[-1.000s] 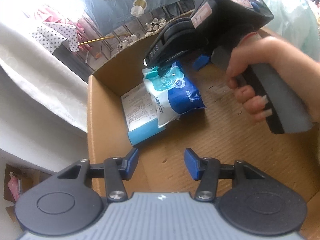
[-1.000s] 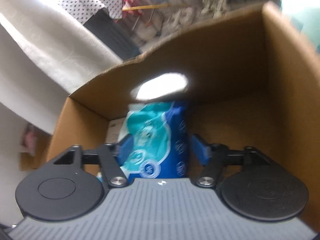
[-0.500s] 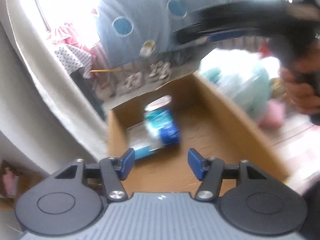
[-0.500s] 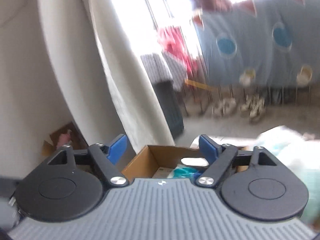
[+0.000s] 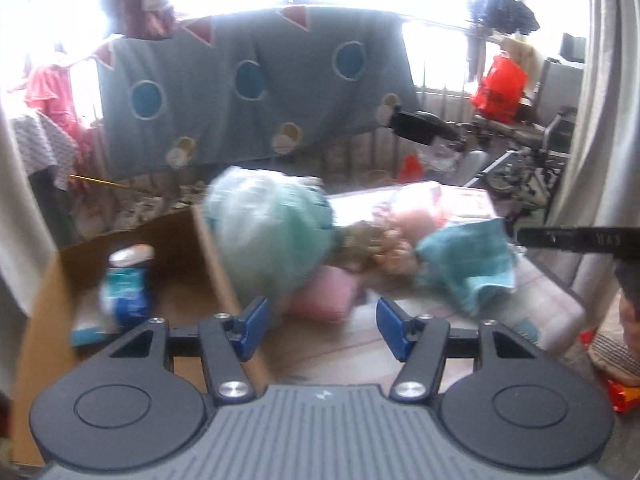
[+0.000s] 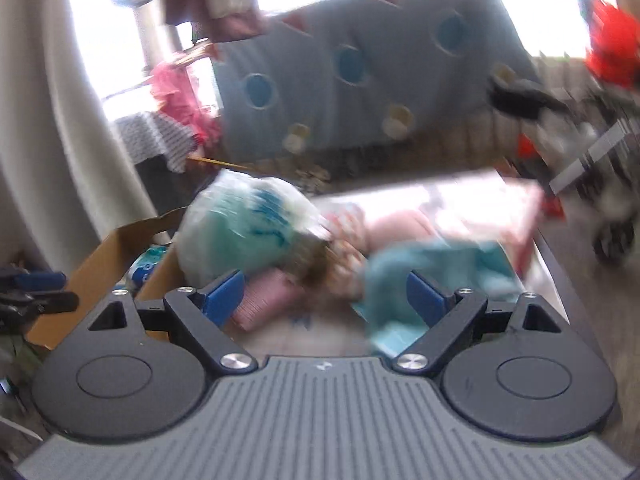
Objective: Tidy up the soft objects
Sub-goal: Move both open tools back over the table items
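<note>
Left wrist view: blurred pile of soft things on a pale surface (image 5: 352,344), to the right of an open cardboard box (image 5: 208,240). Largest in the pile, one round mint-green bundle in clear plastic (image 5: 272,232), pressed against the box's right wall. Just below it, one flat pink cushion (image 5: 324,296). Further right, one crumpled teal towel (image 5: 468,268), and between bundle and towel one brownish plush toy (image 5: 360,244), too blurred to make out. Behind them, one pale pink soft thing (image 5: 416,220), shape unclear.

Inside the box, against its far left corner: one blue and white wipes pack (image 5: 128,292) standing over one flat light-blue packet (image 5: 86,334). Two items counted in the box.

Left gripper (image 5: 320,322) near the bottom, blue pads apart, nothing between them, hanging over the bare surface near the cushion. Right gripper seen edge-on at far right as a dark bar (image 5: 576,238).

Right wrist view: right gripper (image 6: 324,294) with jaws opening wide, nothing clamped, towel (image 6: 432,276) and cushion (image 6: 264,300) beyond the pads. Bundle (image 6: 244,228) and box (image 6: 116,256) to the left.
</note>
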`<move>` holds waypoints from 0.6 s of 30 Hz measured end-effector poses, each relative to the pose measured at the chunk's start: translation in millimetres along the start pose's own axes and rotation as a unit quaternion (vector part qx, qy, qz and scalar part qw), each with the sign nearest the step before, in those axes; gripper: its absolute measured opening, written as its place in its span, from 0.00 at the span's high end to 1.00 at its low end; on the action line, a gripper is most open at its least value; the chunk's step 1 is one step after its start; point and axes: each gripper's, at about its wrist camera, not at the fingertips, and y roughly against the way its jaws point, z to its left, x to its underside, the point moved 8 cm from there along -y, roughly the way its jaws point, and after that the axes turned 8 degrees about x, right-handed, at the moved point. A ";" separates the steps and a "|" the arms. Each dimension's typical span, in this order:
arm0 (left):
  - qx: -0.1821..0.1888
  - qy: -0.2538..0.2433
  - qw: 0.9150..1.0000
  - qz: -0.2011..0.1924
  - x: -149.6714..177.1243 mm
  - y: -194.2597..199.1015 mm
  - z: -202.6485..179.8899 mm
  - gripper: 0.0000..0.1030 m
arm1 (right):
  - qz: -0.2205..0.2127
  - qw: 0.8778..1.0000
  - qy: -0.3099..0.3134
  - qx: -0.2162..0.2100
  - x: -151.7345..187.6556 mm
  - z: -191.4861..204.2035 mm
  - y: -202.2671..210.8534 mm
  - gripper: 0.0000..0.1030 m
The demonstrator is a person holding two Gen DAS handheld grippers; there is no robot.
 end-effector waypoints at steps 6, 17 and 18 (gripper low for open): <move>-0.006 0.033 0.999 0.027 10.2 -65.1 -26.0 0.41 | 0.000 1.000 0.005 -0.018 19.5 -5.5 -12.5 0.11; -0.098 0.049 0.993 0.052 18.9 -176.3 1.9 0.41 | 0.057 0.997 0.040 -0.039 0.7 54.1 -136.4 0.11; -0.100 0.047 0.993 0.046 16.7 -181.5 3.9 0.41 | 0.066 0.997 0.037 -0.033 0.7 55.0 -150.7 0.12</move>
